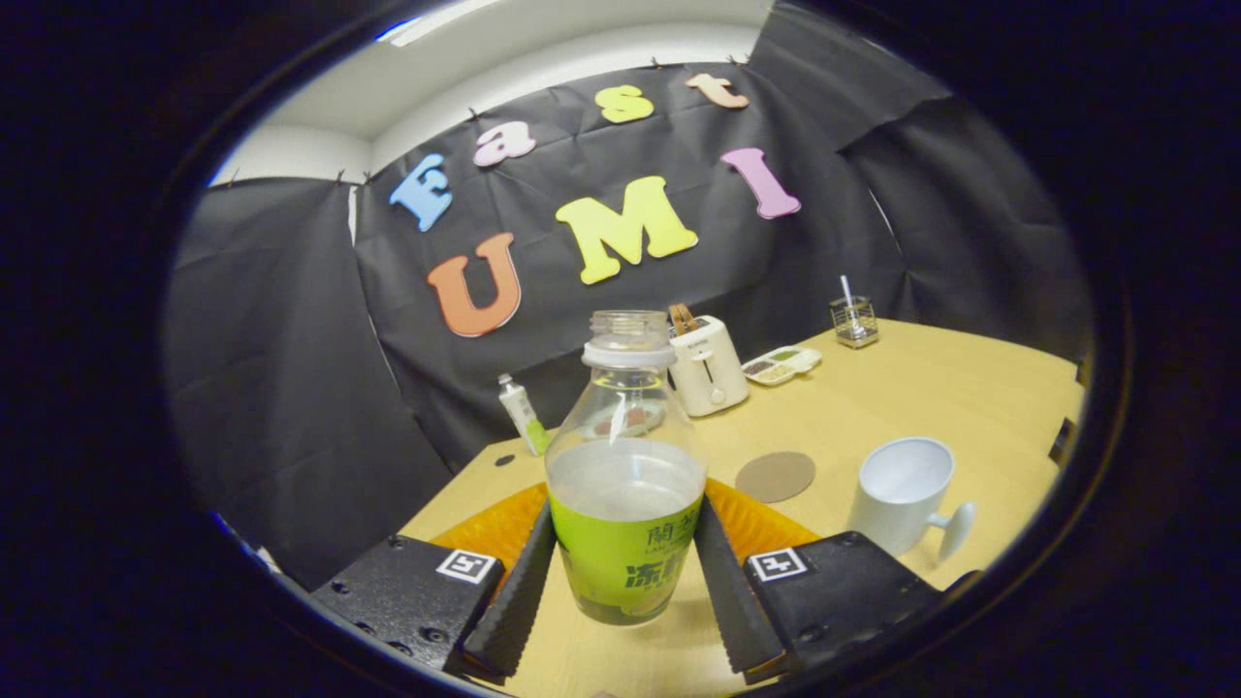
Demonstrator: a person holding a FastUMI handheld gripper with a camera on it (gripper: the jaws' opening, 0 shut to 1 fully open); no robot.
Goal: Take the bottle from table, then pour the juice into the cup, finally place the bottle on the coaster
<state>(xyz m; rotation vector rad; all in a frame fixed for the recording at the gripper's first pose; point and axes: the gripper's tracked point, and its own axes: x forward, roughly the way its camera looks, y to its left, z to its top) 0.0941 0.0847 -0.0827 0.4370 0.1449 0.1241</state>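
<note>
Bottle [625,465], clear plastic with a green label and no cap, standing upright on the table [902,388] between the 2 fingers of the gripper [625,591]. Pale liquid fills it to about the top edge of the label. The ribbed inner faces of the fingers [514,591] lie against the label on either side, so the jaws are clenched on the lower half of the bottle. An orange mat [766,519] shows behind the bottle on both sides of it. Beyond the right finger, a round brown coaster [775,476] lies flat on the wood, apart from the bottle. Just right of the coaster stands a white cup [904,494], open and upright, its handle turned to the right. Farther back: a white toaster [709,365], a small divided tray [781,364] beside it, a glass holder [854,322] with 1 utensil, and a small tube [524,415] near the table's left edge.
</note>
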